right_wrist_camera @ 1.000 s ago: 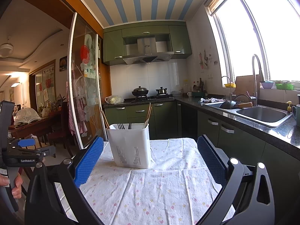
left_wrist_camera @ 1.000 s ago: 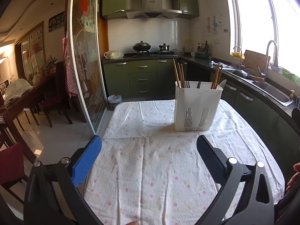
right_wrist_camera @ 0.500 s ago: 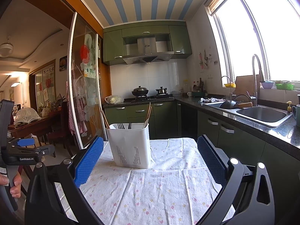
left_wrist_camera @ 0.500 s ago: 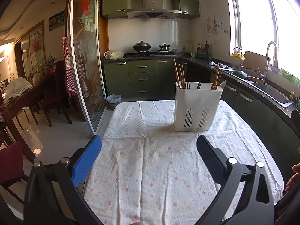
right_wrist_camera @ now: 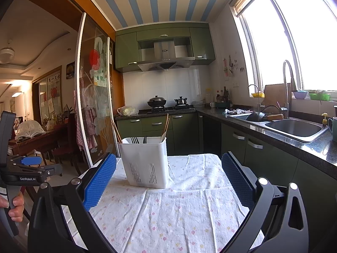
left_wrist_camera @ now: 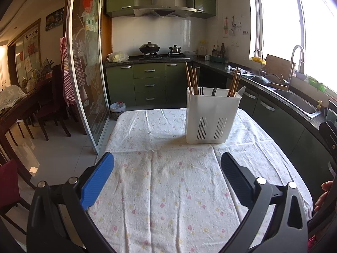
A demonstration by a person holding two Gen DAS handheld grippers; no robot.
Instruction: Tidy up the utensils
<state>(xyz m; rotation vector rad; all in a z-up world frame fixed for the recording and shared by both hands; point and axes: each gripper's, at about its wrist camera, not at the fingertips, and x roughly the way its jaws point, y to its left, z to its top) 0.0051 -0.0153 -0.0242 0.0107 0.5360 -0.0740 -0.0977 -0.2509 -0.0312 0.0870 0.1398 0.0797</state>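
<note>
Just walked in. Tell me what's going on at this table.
A person holds a two-finger gripper in each hand over a table covered with a white floral cloth. Both the left gripper and the right gripper are open and empty. In front of them stands a white slotted plastic utensil holder holding wooden chopsticks, dark forks and a pale spoon. No loose utensils show on the cloth.

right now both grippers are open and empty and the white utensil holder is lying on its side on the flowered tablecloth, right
Not quite. The white utensil holder stands upright on the flowered tablecloth, with chopsticks and forks sticking up out of it, as the left wrist view shows. The rest holds: the left gripper and the right gripper are both open and empty.
</note>
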